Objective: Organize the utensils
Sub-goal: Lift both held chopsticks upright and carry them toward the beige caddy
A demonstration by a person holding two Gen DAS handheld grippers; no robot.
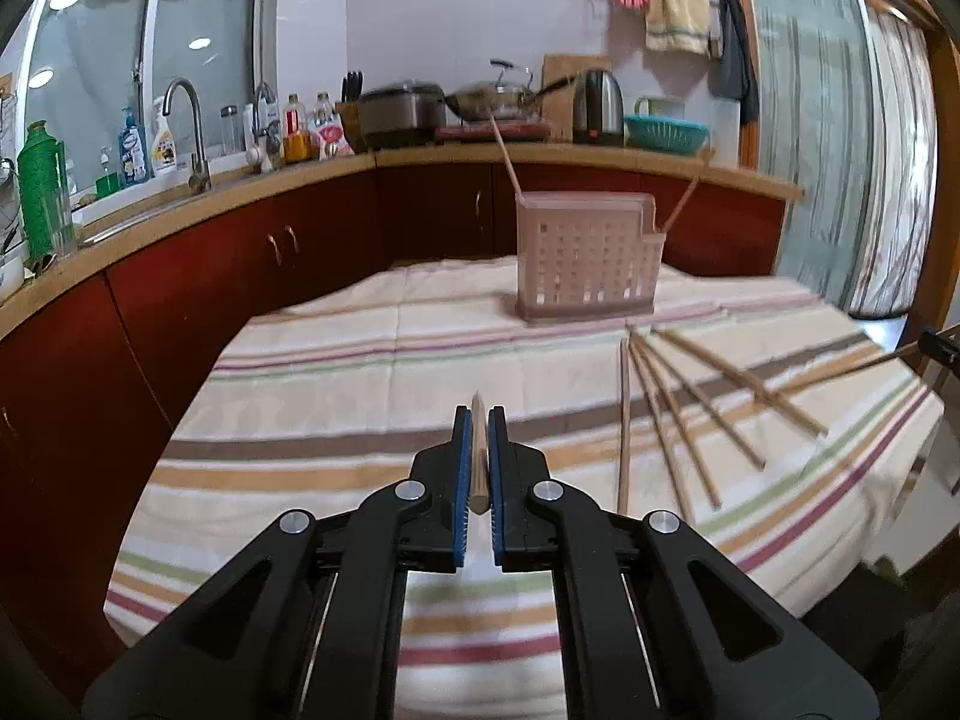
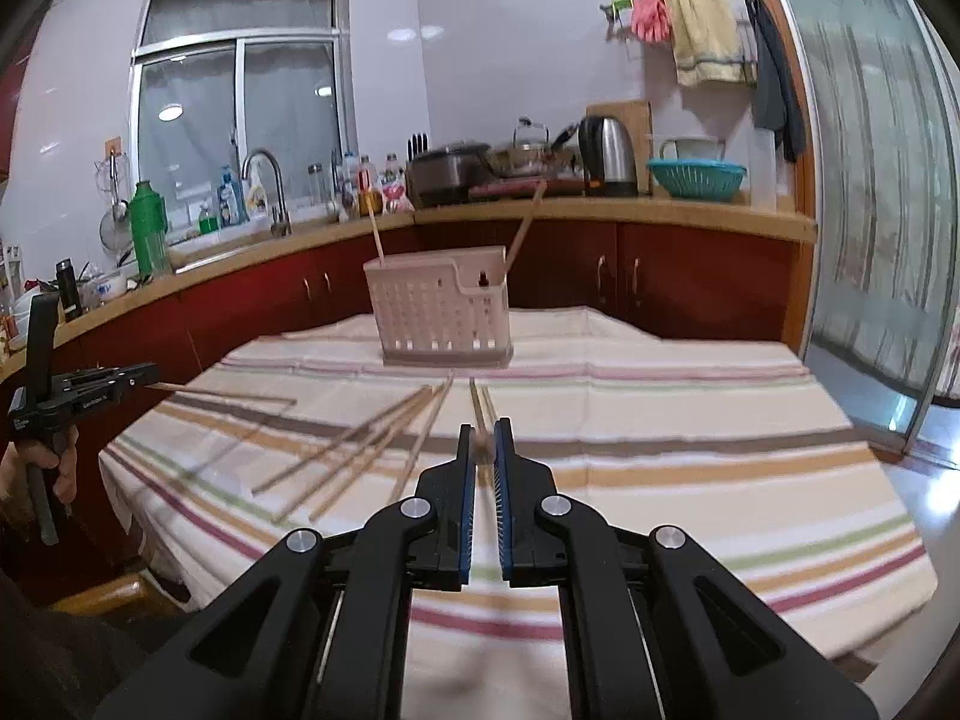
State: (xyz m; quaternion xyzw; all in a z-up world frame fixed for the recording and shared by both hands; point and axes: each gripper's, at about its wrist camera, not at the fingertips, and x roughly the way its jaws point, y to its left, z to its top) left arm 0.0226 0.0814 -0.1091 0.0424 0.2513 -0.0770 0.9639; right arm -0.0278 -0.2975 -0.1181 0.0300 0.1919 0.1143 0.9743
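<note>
This was a home kitchen. A faucet (image 1: 191,132) stood at the sink under a window (image 2: 240,120), with a rice cooker (image 1: 401,114), electric kettle (image 1: 599,107) and wok (image 1: 489,101) along the wooden countertop (image 1: 540,155) over red cabinets (image 1: 252,252).

lower ends of the two wooden chopsticks (image 1: 509,165) hidden inside the pale pink slotted plastic holder (image 1: 585,258), loose wooden chopsticks on the striped cloth (image 2: 360,450) motion-blurred, far counter bottle labels (image 1: 135,150) too small to read
</note>
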